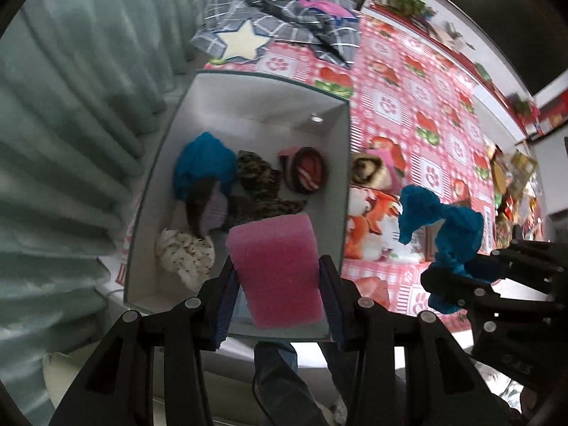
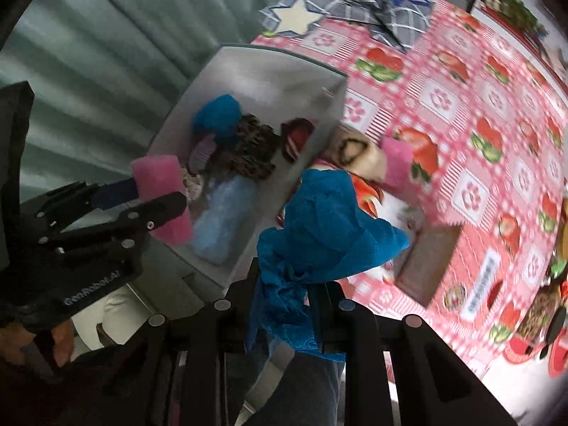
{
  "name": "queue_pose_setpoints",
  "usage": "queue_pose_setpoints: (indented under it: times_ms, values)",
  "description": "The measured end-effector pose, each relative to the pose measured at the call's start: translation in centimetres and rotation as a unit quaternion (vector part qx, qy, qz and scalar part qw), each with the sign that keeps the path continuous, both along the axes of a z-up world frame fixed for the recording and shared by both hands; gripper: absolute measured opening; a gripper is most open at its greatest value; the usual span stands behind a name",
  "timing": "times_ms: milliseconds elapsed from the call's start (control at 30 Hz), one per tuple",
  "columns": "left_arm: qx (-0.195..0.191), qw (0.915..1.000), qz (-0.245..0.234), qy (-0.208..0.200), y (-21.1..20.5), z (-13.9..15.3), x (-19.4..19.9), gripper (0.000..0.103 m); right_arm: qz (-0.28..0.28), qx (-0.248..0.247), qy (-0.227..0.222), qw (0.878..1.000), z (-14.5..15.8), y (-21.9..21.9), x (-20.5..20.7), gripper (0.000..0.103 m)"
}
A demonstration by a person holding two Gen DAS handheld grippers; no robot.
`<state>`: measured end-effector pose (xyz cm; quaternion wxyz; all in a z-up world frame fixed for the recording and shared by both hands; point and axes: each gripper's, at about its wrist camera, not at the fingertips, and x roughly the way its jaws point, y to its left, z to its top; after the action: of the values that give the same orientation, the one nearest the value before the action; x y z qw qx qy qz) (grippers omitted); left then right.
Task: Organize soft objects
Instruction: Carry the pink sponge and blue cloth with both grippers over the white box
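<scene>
Pink sponge [image 1: 275, 269]; blue cloth [image 2: 319, 234]; white box [image 1: 248, 106]; pink-checked tablecloth [image 1: 408, 106]; grey plaid blanket [image 1: 284, 21].

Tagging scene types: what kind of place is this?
Likely a home room, perhaps a dining corner: a table under a pink burger-print tablecloth, pale curtains beside it, and a white box holding soft clothes.

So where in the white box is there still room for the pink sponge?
The white box has bare floor at its far end, beyond the blue cloth and striped roll. The middle and near-left are crowded with the camouflage cloth and spotted cloth.
</scene>
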<state>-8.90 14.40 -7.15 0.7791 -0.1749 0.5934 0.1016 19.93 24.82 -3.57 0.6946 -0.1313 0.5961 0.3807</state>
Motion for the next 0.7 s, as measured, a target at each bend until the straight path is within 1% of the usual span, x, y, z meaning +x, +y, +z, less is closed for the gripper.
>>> queue_pose_setpoints:
  times_ms: [200, 333, 700]
  values:
    - [-0.003, 0.9996, 0.025, 0.013, 1.4, -1.0, -0.2, 0.048, 0.025, 0.007, 0.001, 1.0, 0.5, 2.5, 0.6, 0.024]
    - [-0.003, 0.9991, 0.035, 0.023, 2.0, -1.6, -0.2, 0.048, 0.032, 0.013, 0.002, 0.999, 0.7, 3.7, 1.0, 0.024]
    - [0.003, 0.9981, 0.046, 0.04, 2.8, -2.7, 0.0, 0.048, 0.045, 0.029, -0.001, 0.999, 1.4, 6.8, 1.8, 0.024]
